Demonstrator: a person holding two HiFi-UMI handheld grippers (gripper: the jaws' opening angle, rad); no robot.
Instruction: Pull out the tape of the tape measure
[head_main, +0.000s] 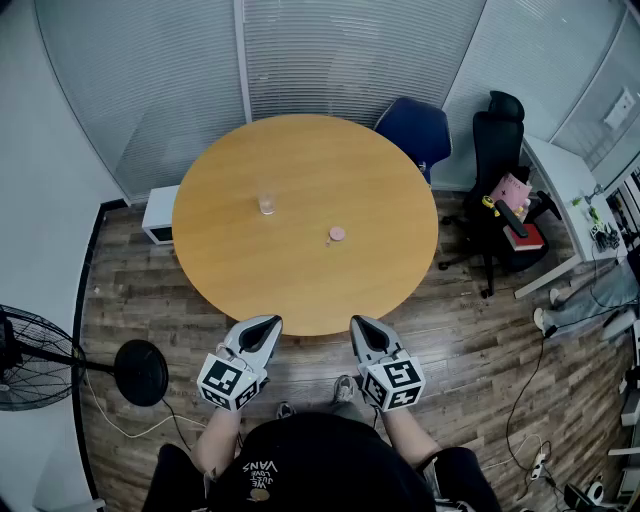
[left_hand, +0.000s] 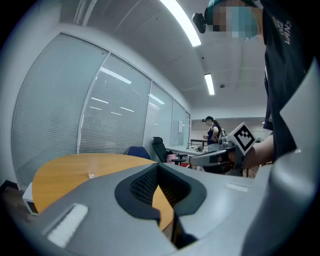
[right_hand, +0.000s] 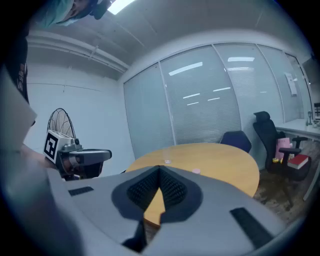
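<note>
Both tools are shut tight with nothing in them. My left tool and right tool hang just off the near edge of the round desk. What I take for the tape measure, a small round pinkish thing, lies near the desk's middle, well apart from both tools. A small clear object stands to its left.

To start well I'd open both tools and reach in over the near rim. 1 tool should pin the case while the other takes the tape's end tab, which is too small for me to find from here. I'd draw the tape rightward over bare wood, away from the clear object. The blue chair stands beyond the far rim.
</note>
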